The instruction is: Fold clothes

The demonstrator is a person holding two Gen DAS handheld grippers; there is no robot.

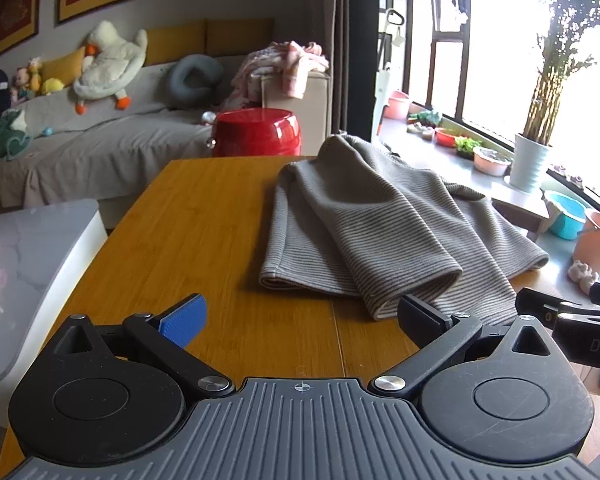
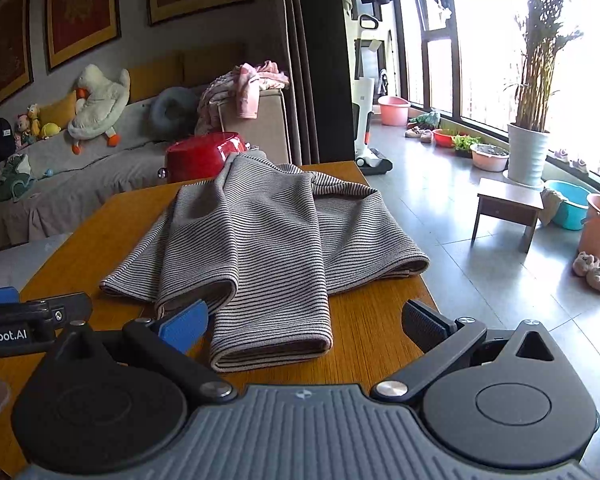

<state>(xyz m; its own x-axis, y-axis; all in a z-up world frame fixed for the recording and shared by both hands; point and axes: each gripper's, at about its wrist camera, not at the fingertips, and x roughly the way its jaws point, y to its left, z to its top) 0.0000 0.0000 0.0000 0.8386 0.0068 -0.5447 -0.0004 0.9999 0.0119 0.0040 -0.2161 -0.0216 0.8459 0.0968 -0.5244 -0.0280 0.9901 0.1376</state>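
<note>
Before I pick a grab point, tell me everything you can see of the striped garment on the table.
The striped garment is a grey knit with fine dark horizontal stripes, soft and ribbed-looking. It lies loosely on the wooden table, not yet neatly folded: two tube-like parts with hemmed open ends point toward the cameras, the middle one lying over the others, and the body spreads toward the table's right edge. The far end bunches up near the table's back edge. Both the left gripper and right gripper stand open, neither gripping it.
</note>
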